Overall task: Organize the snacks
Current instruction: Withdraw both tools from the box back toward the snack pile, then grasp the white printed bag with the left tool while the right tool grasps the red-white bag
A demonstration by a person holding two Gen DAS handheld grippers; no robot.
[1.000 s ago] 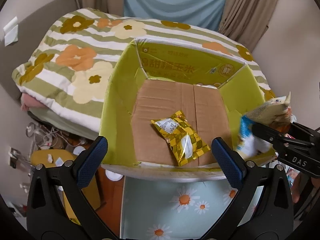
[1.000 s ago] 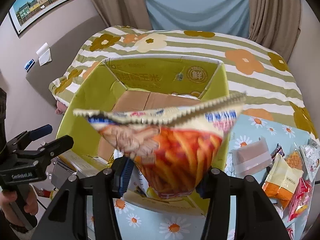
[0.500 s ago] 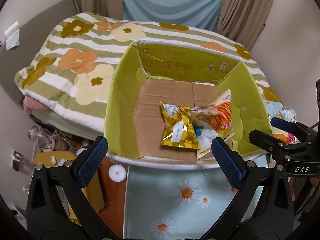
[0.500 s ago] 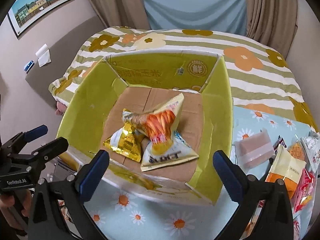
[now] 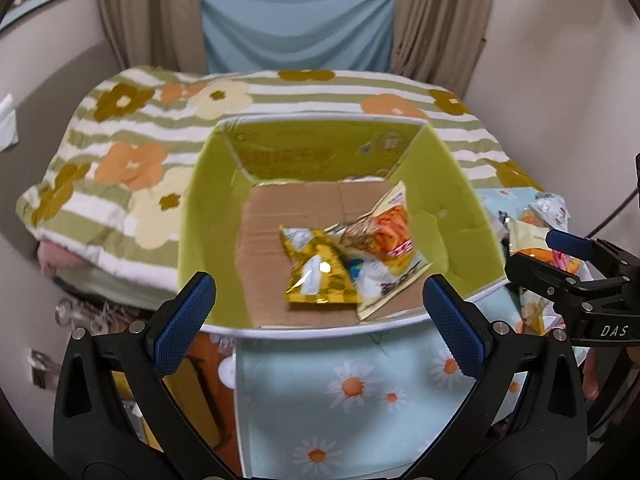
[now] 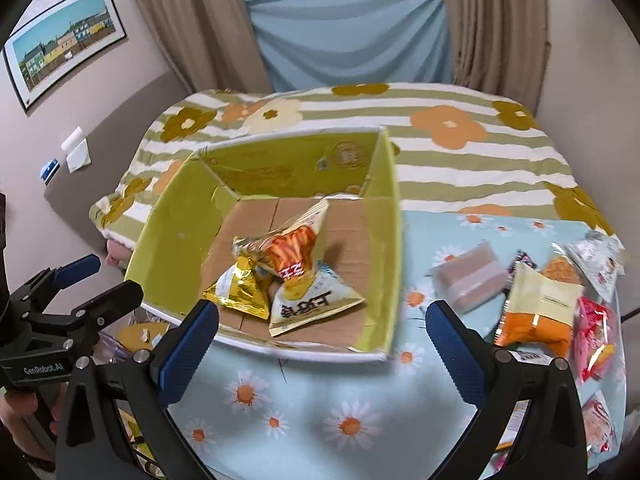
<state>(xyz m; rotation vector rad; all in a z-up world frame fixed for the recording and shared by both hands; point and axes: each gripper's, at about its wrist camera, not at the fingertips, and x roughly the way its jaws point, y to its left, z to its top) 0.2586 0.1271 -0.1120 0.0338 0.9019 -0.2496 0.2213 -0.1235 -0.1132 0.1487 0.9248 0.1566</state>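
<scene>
An open green cardboard box point(image 5: 212, 208) point(image 6: 168, 236) stands at the table's far left edge. Inside it lie a gold snack packet point(image 5: 316, 272) point(image 6: 240, 288) and an orange-and-white chip bag point(image 5: 384, 240) point(image 6: 296, 264) leaning over it. My left gripper point(image 5: 320, 312) is open and empty in front of the box's near rim. My right gripper point(image 6: 320, 340) is also open and empty, over the tablecloth just before the box. In the left wrist view the right gripper point(image 5: 560, 260) shows from the side at the right edge, and the left gripper point(image 6: 76, 280) shows at the left of the right wrist view.
Several loose snack packets point(image 6: 536, 304) lie on the daisy-print tablecloth point(image 6: 320, 400) to the right of the box. A pale wrapped block point(image 6: 468, 276) sits beside the box's right wall. Behind the table is a bed with a striped flowered quilt point(image 5: 120, 152).
My right gripper opened and let go of the orange chip bag, which fell into the box onto the gold packet. Both grippers have drawn back and up from the box.
</scene>
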